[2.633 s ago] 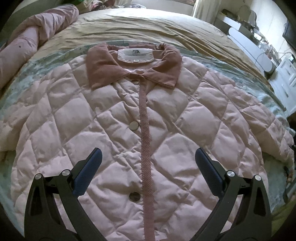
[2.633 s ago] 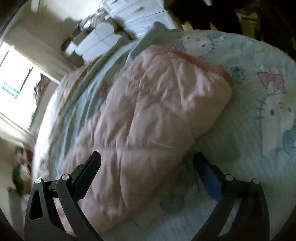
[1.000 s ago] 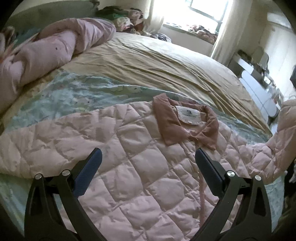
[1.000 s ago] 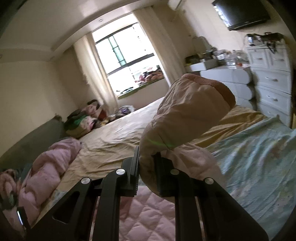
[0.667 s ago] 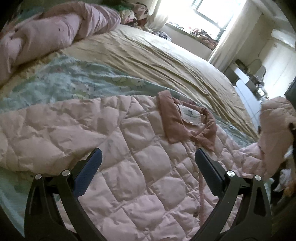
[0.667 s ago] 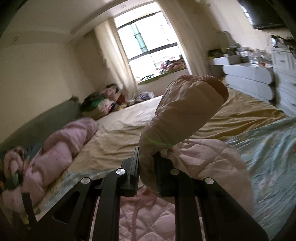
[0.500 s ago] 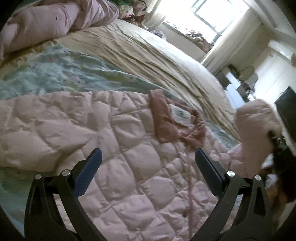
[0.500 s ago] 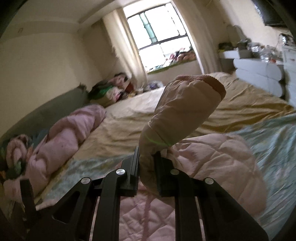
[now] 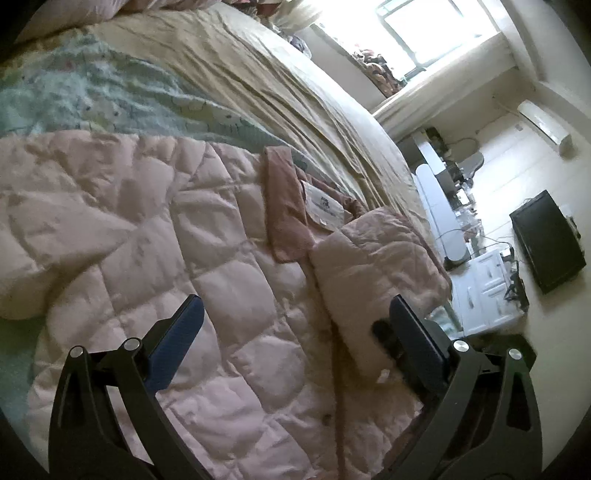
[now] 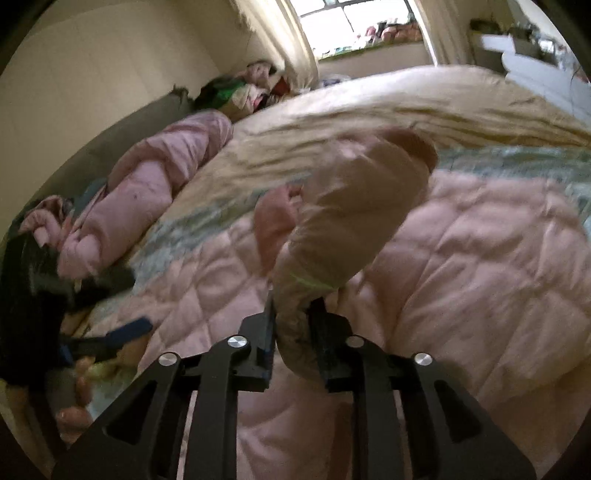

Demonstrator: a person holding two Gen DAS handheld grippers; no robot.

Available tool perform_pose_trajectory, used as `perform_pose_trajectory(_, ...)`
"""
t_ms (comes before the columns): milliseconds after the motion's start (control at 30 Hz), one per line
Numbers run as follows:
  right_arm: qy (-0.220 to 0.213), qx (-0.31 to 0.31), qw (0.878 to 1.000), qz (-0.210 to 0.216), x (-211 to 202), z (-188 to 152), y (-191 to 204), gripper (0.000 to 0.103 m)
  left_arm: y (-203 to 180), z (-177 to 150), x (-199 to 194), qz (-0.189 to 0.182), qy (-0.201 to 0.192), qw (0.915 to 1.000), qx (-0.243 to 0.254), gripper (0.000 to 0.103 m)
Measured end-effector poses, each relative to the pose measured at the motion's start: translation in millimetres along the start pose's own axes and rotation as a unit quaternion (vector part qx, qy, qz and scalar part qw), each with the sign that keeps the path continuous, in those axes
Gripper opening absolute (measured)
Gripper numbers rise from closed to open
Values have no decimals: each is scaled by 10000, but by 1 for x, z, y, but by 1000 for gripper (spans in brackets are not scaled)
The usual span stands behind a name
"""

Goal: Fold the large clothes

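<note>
Quilted pink jacket spread front-up across the bed, over a pale blue printed blanket that lies on a beige bedspread; its darker pink collar and white neck label point toward the window. Right tongs pinched narrow on the right sleeve, which rises from between the jaws, its ribbed cuff uppermost; in the left wrist view the same sleeve lies folded over the jacket front, just beside the collar, with the right tongs at its lower end. Left tongs spread wide above the jacket body, holding nothing, blue pads facing inward. A rumpled pink duvet lies along the far side of the bed; a white dresser and a dark television stand by the wall
</note>
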State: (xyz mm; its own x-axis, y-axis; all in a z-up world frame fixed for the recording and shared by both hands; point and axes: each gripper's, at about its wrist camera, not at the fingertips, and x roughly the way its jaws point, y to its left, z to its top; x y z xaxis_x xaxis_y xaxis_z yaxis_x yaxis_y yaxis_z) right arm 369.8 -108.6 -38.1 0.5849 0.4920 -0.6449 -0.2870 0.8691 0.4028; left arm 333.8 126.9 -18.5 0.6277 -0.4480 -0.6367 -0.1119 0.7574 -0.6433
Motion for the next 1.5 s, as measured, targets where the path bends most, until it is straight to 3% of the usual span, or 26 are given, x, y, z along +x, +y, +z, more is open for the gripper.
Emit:
perform_pose_trajectory(200, 264, -248, 9990, 273, -1, -17, 20, 47, 6, 4, -2, -401, 59, 9989, -230, 94)
perform_pose_trajectory(400, 933, -837, 9921, 68, 18, -41, 47, 48, 19, 4, 7, -453, 181, 9979, -433, 94)
perform_pose_trajectory(600, 826, -717, 9939, 130, -7, -43, 46, 52, 28, -7, 34, -105, 581, 9973, -441, 94)
perform_pose_trajectory(733, 557, -459, 9974, -75, -36, -40, 25, 52, 22, -15, 41, -142, 505, 9985, -168, 94)
perform_pose_trajectory(767, 523, -384, 9978, -105, -39, -37, 19, 52, 19, -18, 42, -103, 462, 9989, -44, 90)
perform_pose_trajectory(833, 408, -190, 9988, -211, -55, -39, 6, 52, 16, -20, 46, 92, 391, 9991, 149, 65)
perform_pose_trajectory(867, 375, -138, 9989, -242, -59, -40, 1, 52, 13, -21, 45, 278, 330, 9986, 320, 37)
perform_pose_trajectory(900, 322, -51, 9990, -310, -67, -41, -6, 52, 11, -22, 43, 408, 242, 9979, 443, 18)
perform_pose_trajectory(1033, 182, 119, 9978, -624, -78, -35, -29, 52, -16, -18, 12, 296, -255, 9942, 1004, 11)
perform_pose_trajectory(1167, -104, 333, 9935, -1086, -94, -23, -55, 52, -33, -15, -4, 857, -622, 9809, 1632, 11)
perform_pose_trajectory(1267, -309, 433, 9877, -1467, -100, -6, -73, 52, -6, -14, 12, 1302, -343, 9806, 1427, 11)
perform_pose_trajectory(1367, -274, 394, 9805, -1906, -94, 14, -83, 52, 21, -15, 22, 1376, -101, 9847, 1067, 11)
perform_pose_trajectory(1500, -90, 240, 9800, -1973, -73, 33, -90, 52, 28, -17, 24, 1467, -60, 9838, 1029, 13)
